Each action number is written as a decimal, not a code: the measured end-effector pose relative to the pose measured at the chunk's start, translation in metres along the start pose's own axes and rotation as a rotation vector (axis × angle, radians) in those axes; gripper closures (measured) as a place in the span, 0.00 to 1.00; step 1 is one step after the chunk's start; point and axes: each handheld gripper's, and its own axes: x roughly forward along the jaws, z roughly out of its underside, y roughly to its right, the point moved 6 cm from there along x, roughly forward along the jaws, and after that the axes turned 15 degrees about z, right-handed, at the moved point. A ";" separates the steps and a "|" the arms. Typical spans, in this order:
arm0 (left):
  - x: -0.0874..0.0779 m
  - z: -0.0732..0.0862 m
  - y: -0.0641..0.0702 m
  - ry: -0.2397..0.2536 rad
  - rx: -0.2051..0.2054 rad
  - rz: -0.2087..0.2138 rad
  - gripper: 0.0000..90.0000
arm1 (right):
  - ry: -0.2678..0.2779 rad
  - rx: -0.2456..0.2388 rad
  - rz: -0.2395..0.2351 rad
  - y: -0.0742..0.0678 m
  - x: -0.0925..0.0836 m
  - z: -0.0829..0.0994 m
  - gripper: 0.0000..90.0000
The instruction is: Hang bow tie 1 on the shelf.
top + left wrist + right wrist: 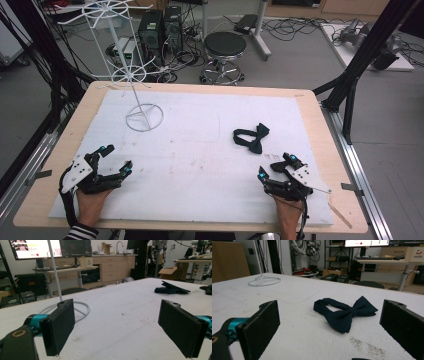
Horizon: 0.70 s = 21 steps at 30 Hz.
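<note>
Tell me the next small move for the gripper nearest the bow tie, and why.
Probably ease the right gripper forward toward the bow tie. Its jaws stand open and empty, the tie lies flat on the white mat just ahead of them, untouched.

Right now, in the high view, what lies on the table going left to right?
left gripper → white wire stand → dark bow tie → right gripper, both grippers open and empty.

High view: fixed above the near edge, looks fwd and down over the whole tabletop (pixel 200 150). Both gripper cams sit low, near the surface, facing across it. Right one is close to the bow tie (pixel 347 312); all three views share it and the white stand (pixel 144 117).
</note>
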 end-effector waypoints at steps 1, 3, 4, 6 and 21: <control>0.000 0.000 0.000 0.001 0.002 0.001 0.16 | 0.002 -0.006 -0.001 0.000 0.000 0.000 0.02; 0.000 0.000 0.000 0.000 0.004 0.000 0.16 | -0.006 -0.001 0.000 0.000 0.000 0.000 0.02; 0.000 0.000 0.000 0.001 0.004 -0.001 0.16 | -0.007 0.003 0.006 0.000 0.000 0.000 0.02; 0.000 0.000 0.000 0.002 0.003 -0.004 0.16 | -0.007 0.005 0.009 0.000 0.000 0.000 0.02; 0.000 0.000 -0.001 -0.005 -0.006 -0.008 0.16 | -0.005 0.012 0.018 0.001 0.000 0.000 0.02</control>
